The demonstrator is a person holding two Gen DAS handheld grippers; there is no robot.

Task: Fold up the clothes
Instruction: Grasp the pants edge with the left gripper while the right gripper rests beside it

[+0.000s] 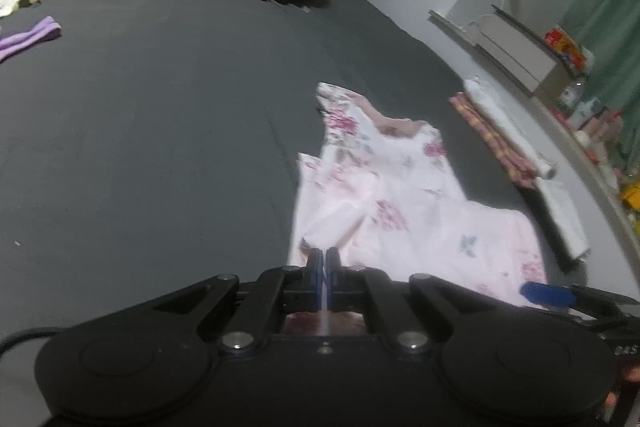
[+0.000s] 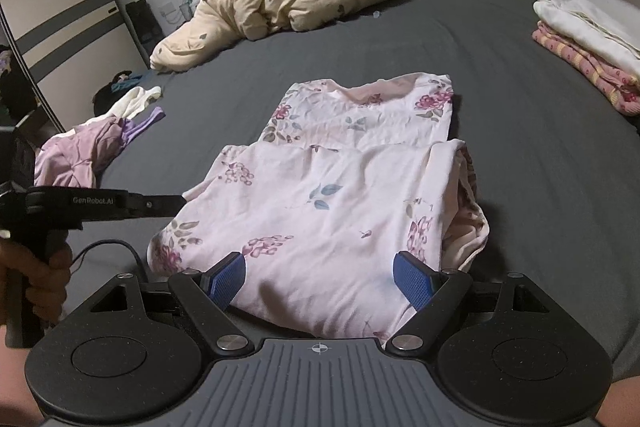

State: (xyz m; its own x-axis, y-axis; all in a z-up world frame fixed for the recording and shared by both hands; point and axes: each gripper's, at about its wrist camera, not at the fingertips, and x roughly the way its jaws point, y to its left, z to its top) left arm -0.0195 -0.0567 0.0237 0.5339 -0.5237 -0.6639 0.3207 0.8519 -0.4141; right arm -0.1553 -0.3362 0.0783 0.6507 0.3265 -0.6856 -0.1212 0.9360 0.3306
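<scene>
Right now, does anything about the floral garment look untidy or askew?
Yes. The floral garment is folded unevenly: its right edge bulges with bunched layers. The left claw is shut on a puckered fold; the right claw is open.

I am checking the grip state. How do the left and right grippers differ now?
The left gripper has its jaws shut on a fold of the floral garment; the right gripper has its jaws open, with cloth lying between them. Both have blue pads.
</scene>
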